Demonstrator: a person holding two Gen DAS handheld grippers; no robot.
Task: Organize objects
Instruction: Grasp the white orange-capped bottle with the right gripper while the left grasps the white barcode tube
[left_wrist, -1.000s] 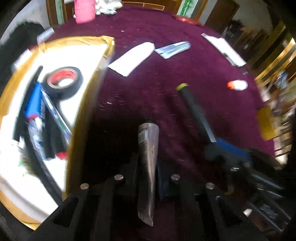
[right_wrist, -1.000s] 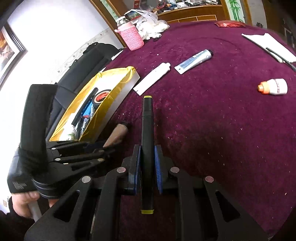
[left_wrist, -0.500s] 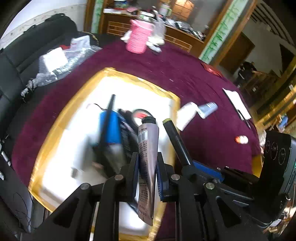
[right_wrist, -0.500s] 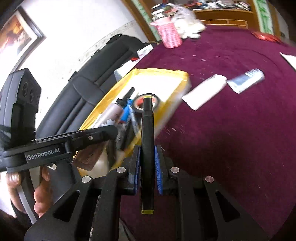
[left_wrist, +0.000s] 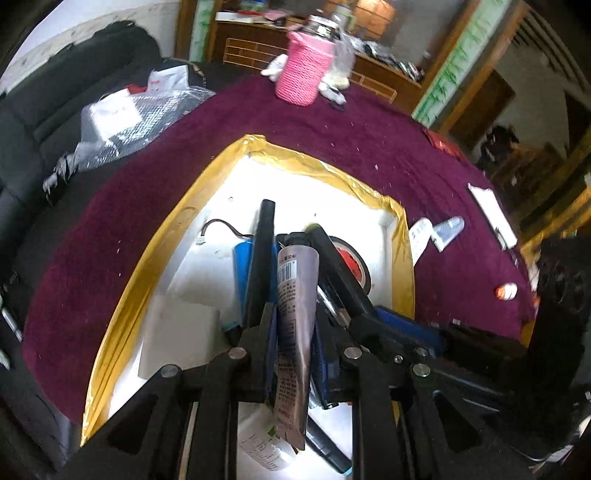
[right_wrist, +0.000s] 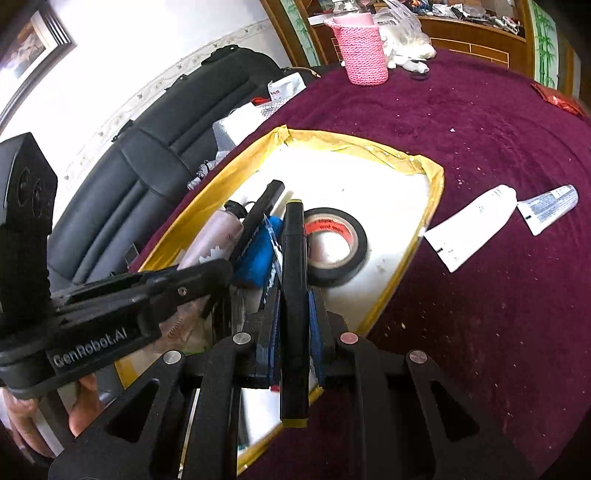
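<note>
Right now both tools hover over the yellow-rimmed tray (left_wrist: 207, 192) that lies on the purple-covered desk (right_wrist: 480, 122). The left hand-held gripper (left_wrist: 295, 347) has its fingers pressed against a silver tube (left_wrist: 295, 295), which points forward over the tray's white floor. The right hand-held gripper (right_wrist: 293, 325) pinches a black marker (right_wrist: 294, 266) with a yellow tip, held lengthwise between its blue pads, the far end over the tray's contents.

Inside the tray lie a roll of black tape (right_wrist: 334, 245) with a red inner ring, a blue cylinder (left_wrist: 242, 266) with a thin wire, and a long black stick (left_wrist: 260, 254) leaning across them; something white with printed text sits at the near end (probably a bottle, though the fingers hide most of it).

Outside the tray, just past its right rim, a white tube (right_wrist: 472, 225) and a smaller blue-and-white tube (right_wrist: 550, 206) lie side by side on the cloth. A small orange-capped bottle (left_wrist: 506, 291) rests nearer the desk's right edge. A pink knitted cup (left_wrist: 304, 70) stands at the far edge of the desk.
</note>
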